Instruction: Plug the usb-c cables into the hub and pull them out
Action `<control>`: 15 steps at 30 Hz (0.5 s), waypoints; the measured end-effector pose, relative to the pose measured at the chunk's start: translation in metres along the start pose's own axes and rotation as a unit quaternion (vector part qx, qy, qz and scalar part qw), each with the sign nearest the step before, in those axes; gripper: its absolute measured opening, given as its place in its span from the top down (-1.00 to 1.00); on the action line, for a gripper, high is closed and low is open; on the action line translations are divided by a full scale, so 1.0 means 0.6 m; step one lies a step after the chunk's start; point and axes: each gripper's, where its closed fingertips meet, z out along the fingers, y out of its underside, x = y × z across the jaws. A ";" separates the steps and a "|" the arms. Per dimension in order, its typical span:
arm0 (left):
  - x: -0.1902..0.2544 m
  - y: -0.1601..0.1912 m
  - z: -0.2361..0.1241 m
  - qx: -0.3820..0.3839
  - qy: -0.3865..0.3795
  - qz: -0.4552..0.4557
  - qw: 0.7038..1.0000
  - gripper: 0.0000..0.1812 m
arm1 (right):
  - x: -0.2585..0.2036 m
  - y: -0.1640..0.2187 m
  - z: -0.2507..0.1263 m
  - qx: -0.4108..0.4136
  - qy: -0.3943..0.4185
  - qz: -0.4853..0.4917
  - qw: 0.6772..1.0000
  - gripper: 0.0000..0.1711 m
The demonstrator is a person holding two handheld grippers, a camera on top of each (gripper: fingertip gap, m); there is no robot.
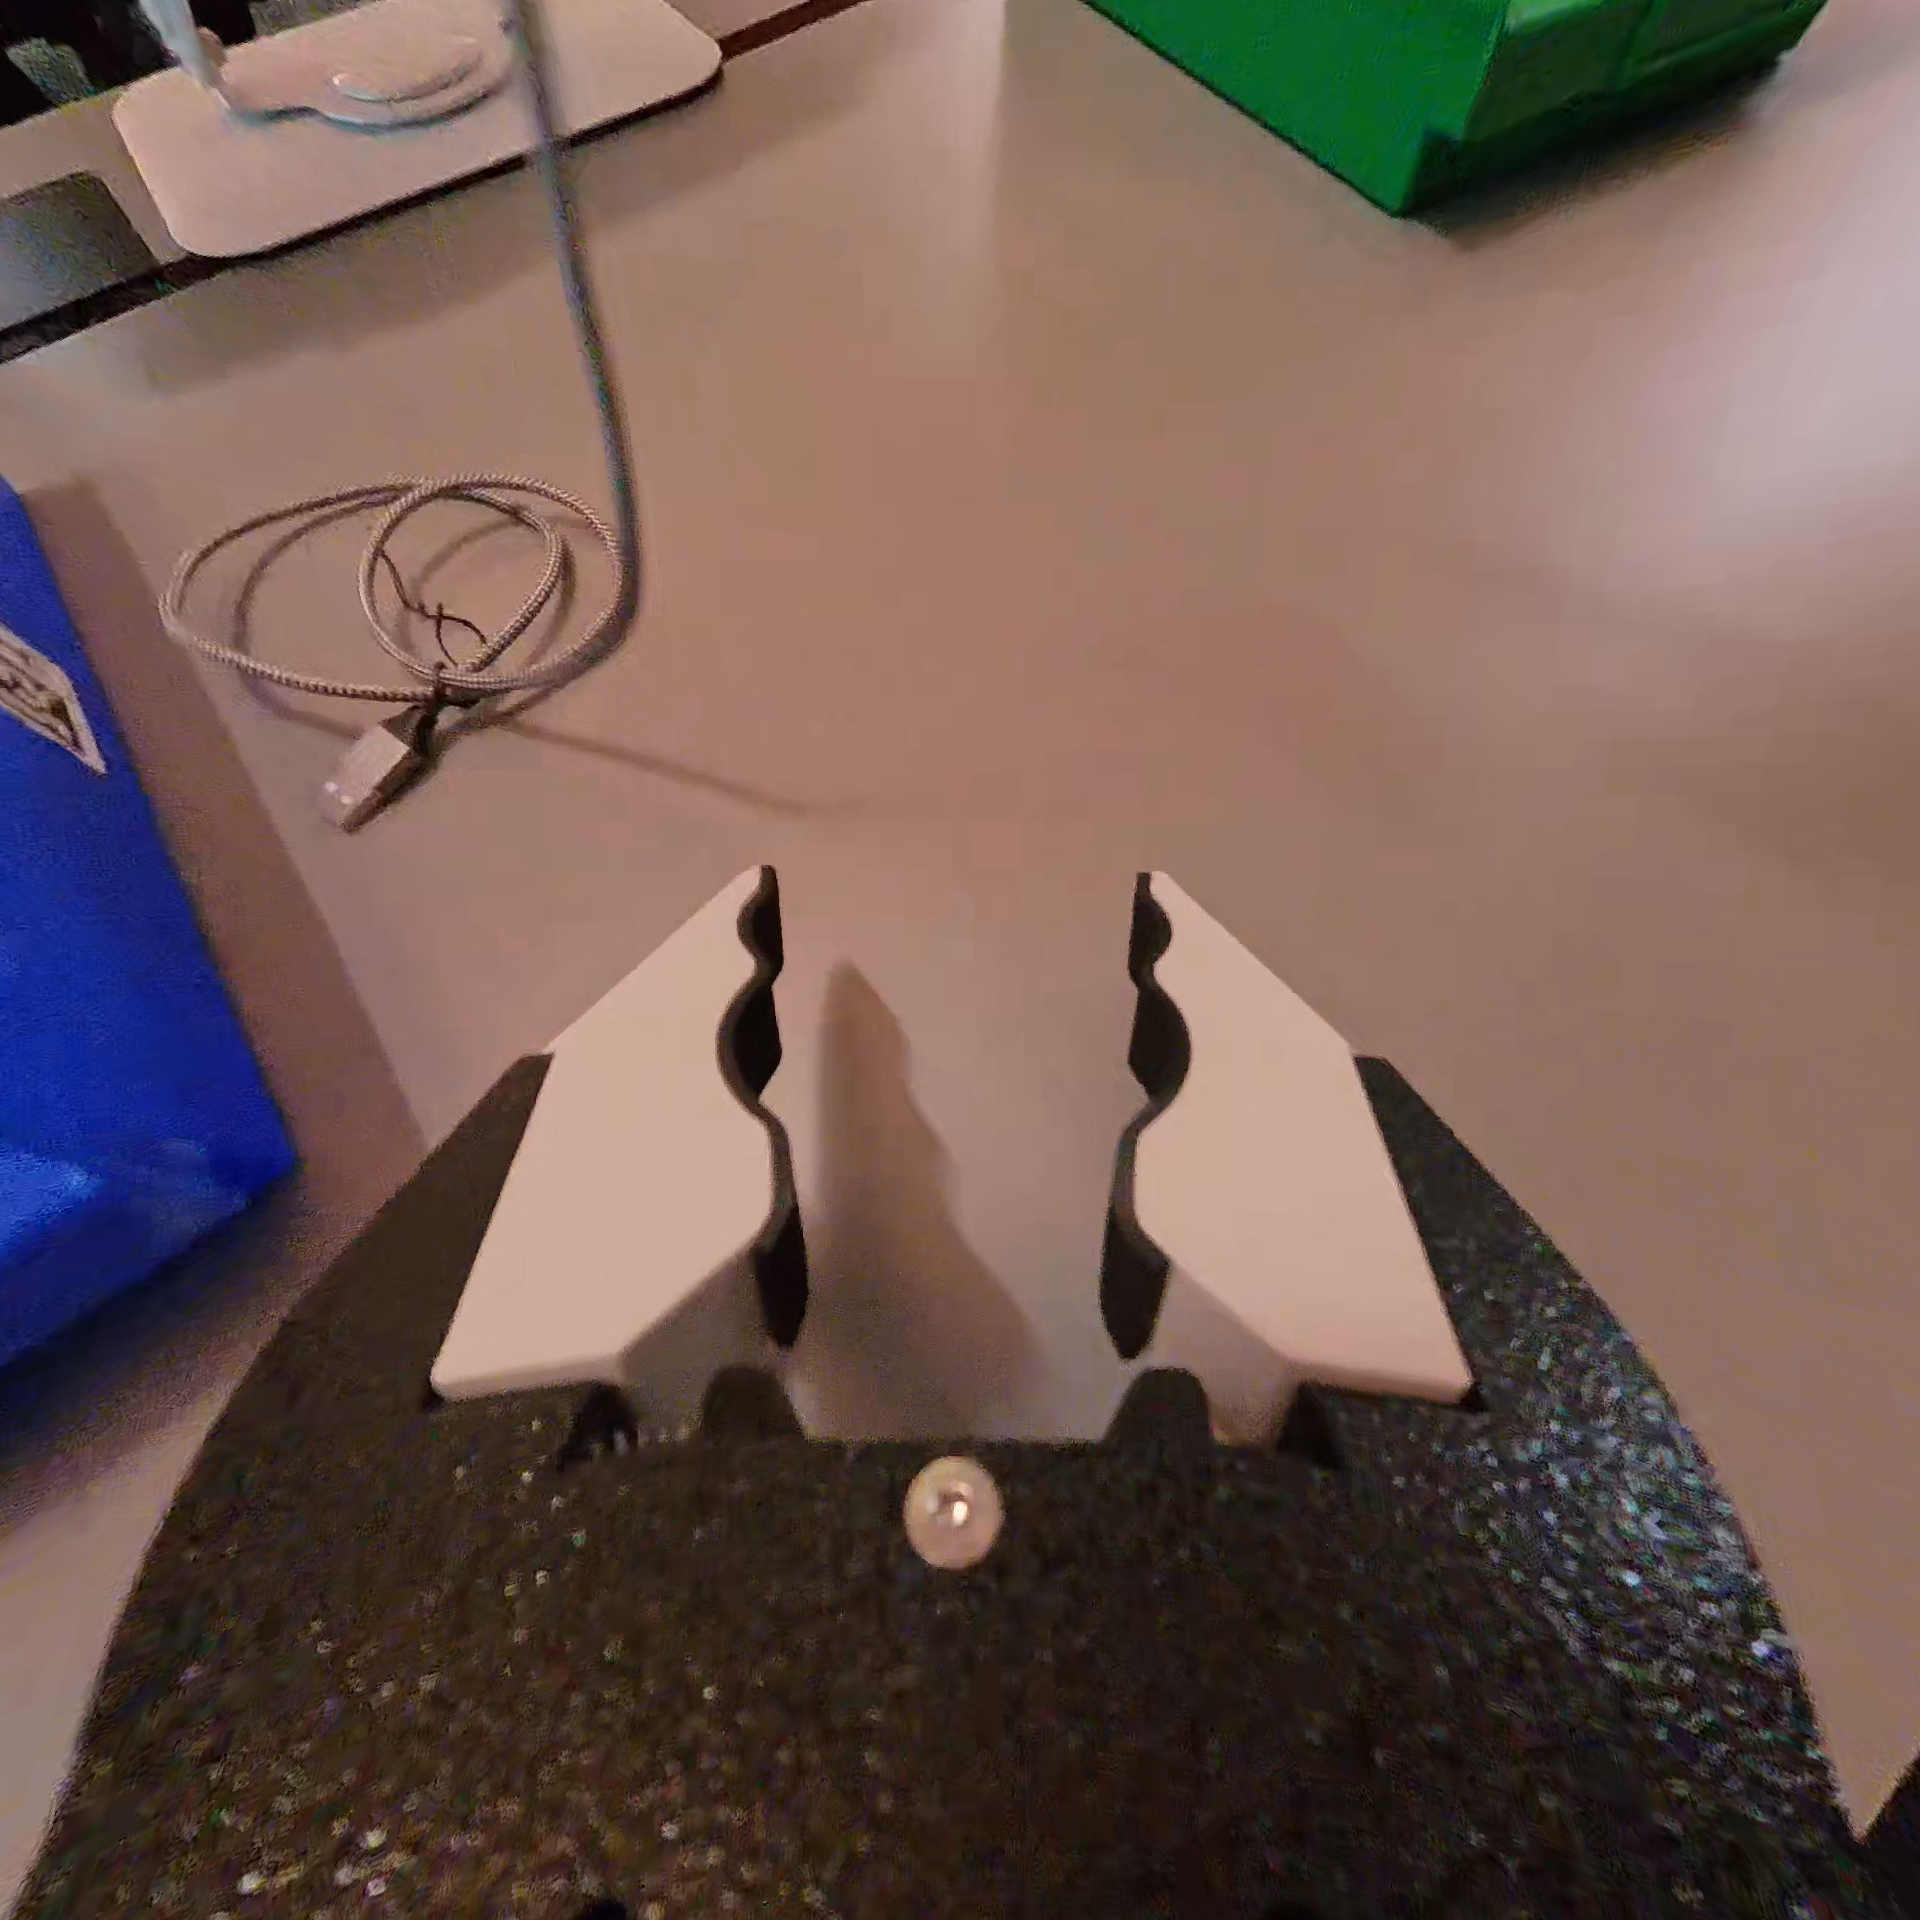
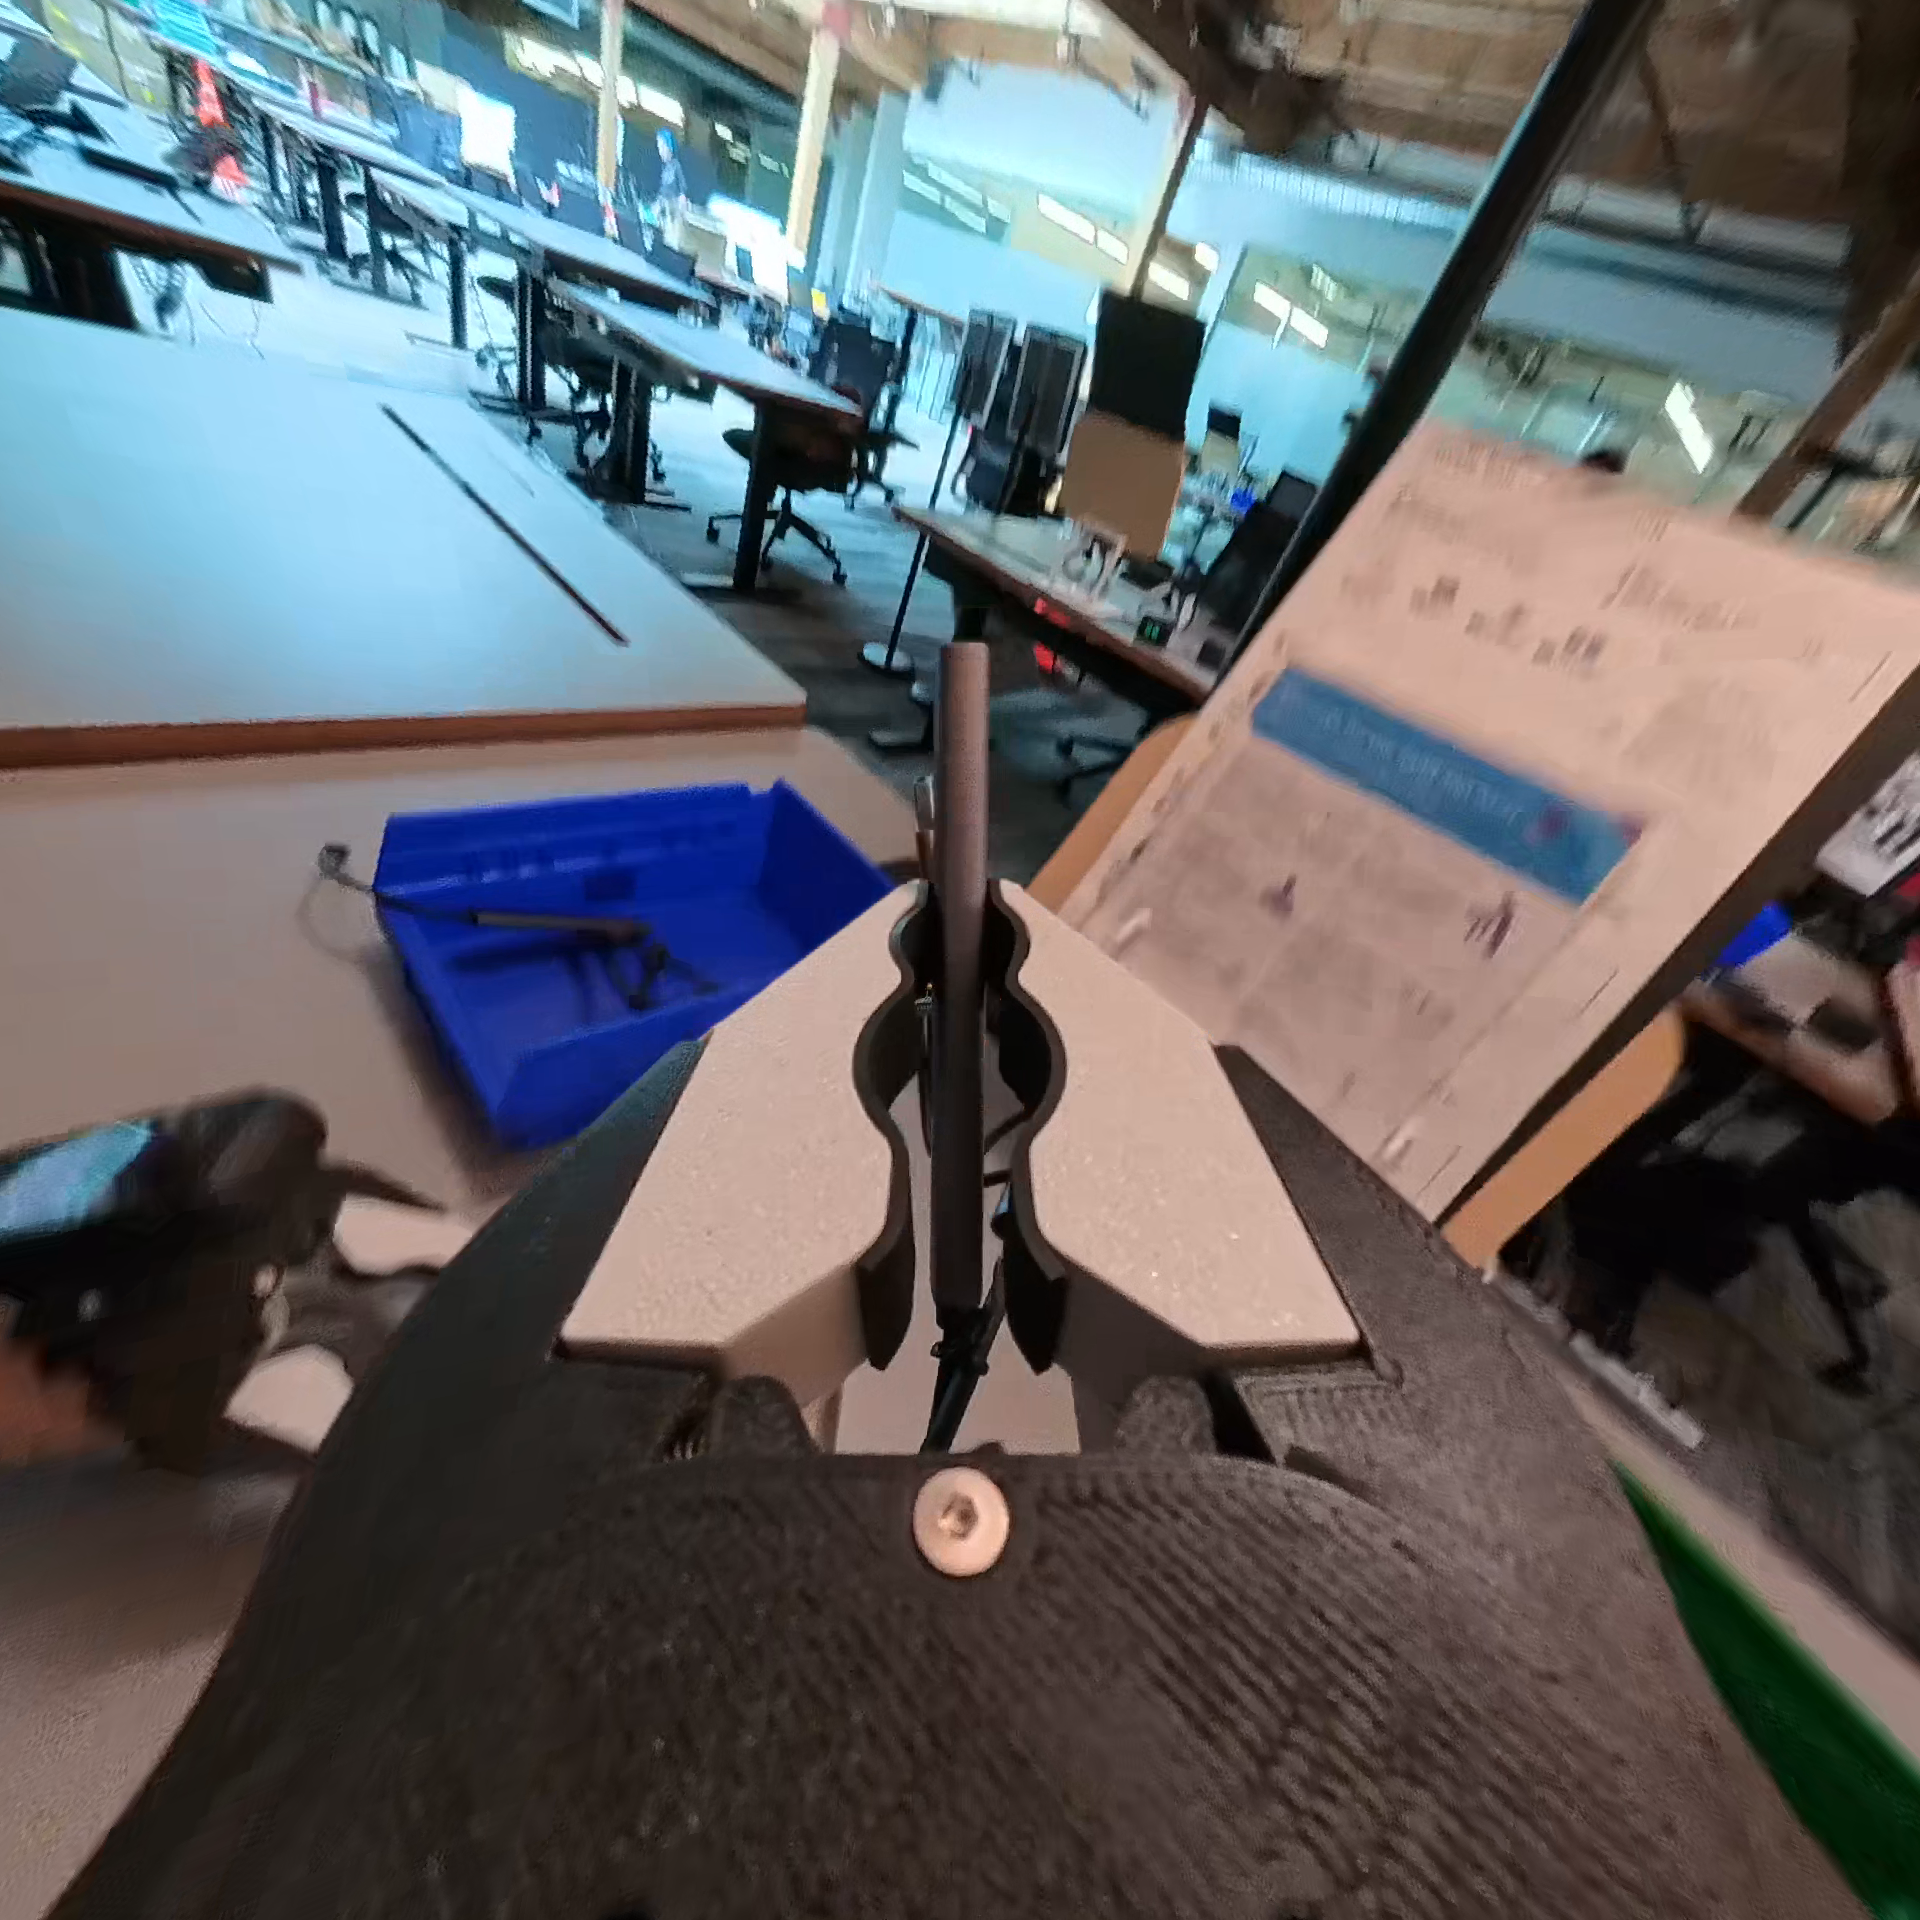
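Observation:
In the left wrist view my left gripper [image 1: 956, 878] is open and empty, low over the grey table [image 1: 1247, 520]. A braided grey usb-c cable [image 1: 416, 613] lies coiled to its front left, with its silver plug [image 1: 358, 779] resting on the table. One strand rises out of the top of the view. In the right wrist view my right gripper [image 2: 958, 894] is shut on a slim dark grey hub [image 2: 958, 769], held edge-on and raised above the table. A thin black lead [image 2: 961, 1382] hangs from the hub's near end. A small silver part [image 2: 923, 802] shows beside the hub.
A blue bin [image 2: 623, 935] on the table holds a dark stick-like device and cables; its side also shows in the left wrist view [image 1: 104, 987]. A green bin [image 1: 1455, 83] stands far right. A monitor base [image 1: 416, 114] sits far left. A leaning poster board [image 2: 1507, 831] stands right. Across from one pair of fingers to the other is roughly 35 centimeters.

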 end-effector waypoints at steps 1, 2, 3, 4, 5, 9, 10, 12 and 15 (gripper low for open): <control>-0.007 -0.001 -0.009 0.010 0.000 -0.010 1.000 0.28 | -0.008 0.041 -0.004 -0.015 -0.005 0.021 1.000 0.92; -0.014 -0.003 -0.020 0.020 -0.002 -0.013 1.000 0.29 | -0.018 0.084 -0.008 -0.031 -0.015 0.045 0.998 0.92; -0.022 -0.008 -0.030 0.032 -0.008 -0.011 0.999 0.30 | -0.029 0.127 -0.011 -0.046 -0.026 0.075 0.996 0.92; -0.030 -0.015 -0.043 0.047 -0.019 -0.005 0.999 0.32 | -0.041 0.167 -0.014 -0.059 -0.036 0.109 0.992 0.92; -0.035 -0.024 -0.055 0.064 -0.028 0.005 0.998 0.33 | -0.053 0.202 -0.015 -0.061 -0.046 0.144 0.987 0.92; -0.017 -0.060 -0.089 0.117 -0.027 0.057 0.991 0.40 | -0.101 0.290 -0.021 -0.039 -0.091 0.256 0.961 0.91; 0.000 -0.066 -0.092 0.125 -0.006 0.068 0.990 0.41 | -0.113 0.301 -0.022 -0.034 -0.104 0.271 0.956 0.91; 0.029 -0.083 -0.101 0.147 0.039 0.075 0.985 0.44 | -0.136 0.321 -0.024 -0.038 -0.132 0.283 0.949 0.91; 0.058 -0.138 -0.132 0.208 0.096 0.078 0.970 0.50 | -0.177 0.339 -0.027 -0.074 -0.194 0.257 0.944 0.91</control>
